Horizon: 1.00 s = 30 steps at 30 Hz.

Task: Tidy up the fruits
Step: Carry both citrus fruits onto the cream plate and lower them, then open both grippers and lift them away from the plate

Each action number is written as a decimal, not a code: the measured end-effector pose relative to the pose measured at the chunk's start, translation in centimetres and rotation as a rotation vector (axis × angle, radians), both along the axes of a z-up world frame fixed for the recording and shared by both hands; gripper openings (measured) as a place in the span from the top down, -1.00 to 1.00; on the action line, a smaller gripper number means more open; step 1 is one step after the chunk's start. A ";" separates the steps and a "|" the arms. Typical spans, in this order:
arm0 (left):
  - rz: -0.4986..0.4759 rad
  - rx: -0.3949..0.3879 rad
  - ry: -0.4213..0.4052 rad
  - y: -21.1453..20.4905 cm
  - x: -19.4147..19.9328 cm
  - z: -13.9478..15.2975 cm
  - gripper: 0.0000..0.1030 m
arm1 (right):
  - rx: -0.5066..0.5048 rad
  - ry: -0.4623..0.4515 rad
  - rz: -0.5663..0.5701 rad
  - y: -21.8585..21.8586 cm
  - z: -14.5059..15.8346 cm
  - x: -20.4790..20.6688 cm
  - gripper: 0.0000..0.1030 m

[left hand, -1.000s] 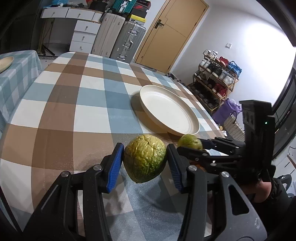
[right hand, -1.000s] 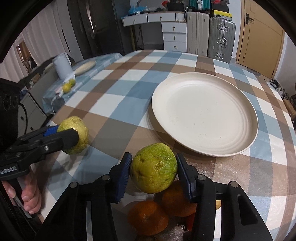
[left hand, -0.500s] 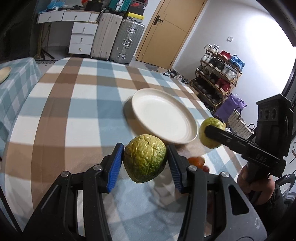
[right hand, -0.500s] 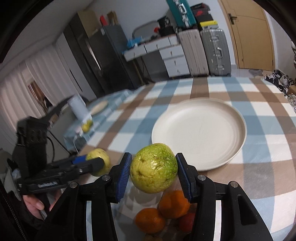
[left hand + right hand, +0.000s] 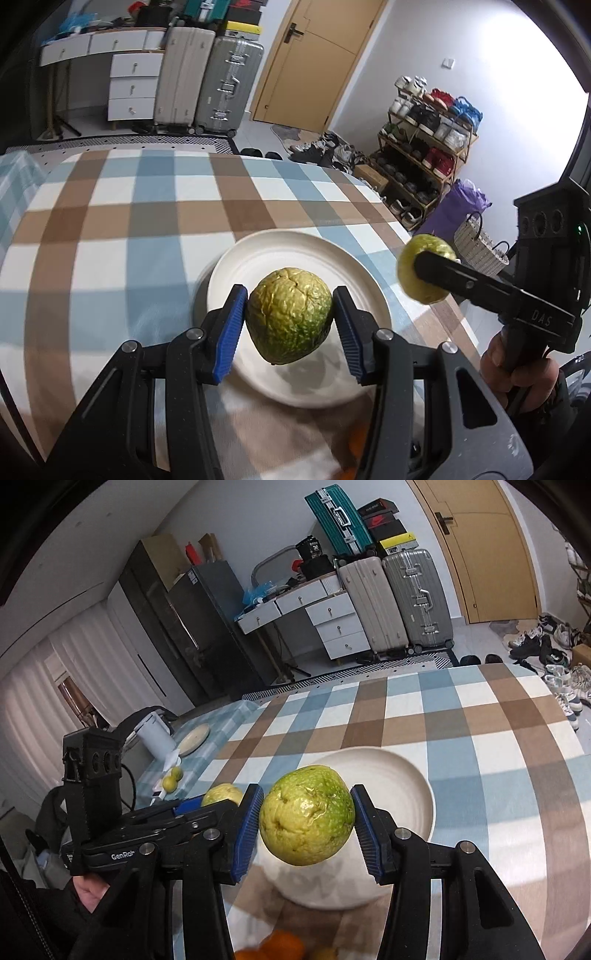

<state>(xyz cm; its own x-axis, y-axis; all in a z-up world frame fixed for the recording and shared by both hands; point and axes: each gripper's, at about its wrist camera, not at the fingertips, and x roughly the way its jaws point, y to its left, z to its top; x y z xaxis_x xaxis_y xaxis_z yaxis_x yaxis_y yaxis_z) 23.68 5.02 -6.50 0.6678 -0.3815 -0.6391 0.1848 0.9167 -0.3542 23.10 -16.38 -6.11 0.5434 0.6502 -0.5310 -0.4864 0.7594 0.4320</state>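
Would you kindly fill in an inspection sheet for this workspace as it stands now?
Surface: table under a blue, brown and white checked cloth.
Job's things: white plate, bare; wrinkled green fruit and smoother green fruit, both held above the plate; oranges at the near edge.
Clutter: on a side table, a white jug, a flat dish and two small yellow-green fruits.
Grippers: left tool shut on the wrinkled fruit; right tool shut on the smoother fruit.
Cables: a black lead at the left tool's body.
Surroundings: suitcases, drawers, door, shoe rack.
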 end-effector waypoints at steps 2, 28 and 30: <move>-0.018 -0.009 0.022 -0.4 1.8 -0.5 0.12 | 0.022 0.034 0.002 0.0 -0.7 1.8 0.04; -0.021 -0.076 0.123 -1.4 11.7 -6.4 0.12 | 0.079 0.248 -0.040 1.4 -7.4 11.3 -0.06; -0.018 -0.066 0.116 -1.5 11.6 -6.3 -0.06 | 0.087 0.241 -0.036 1.5 -7.1 11.1 -0.38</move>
<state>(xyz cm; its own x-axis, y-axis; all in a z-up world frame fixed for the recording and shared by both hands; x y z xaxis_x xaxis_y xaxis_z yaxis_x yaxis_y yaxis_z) 35.30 3.52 -12.76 0.5837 -0.4365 -0.6847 0.1557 0.8877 -0.4333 34.19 -14.85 -13.23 0.4318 0.6815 -0.5909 -0.3350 0.7294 0.5965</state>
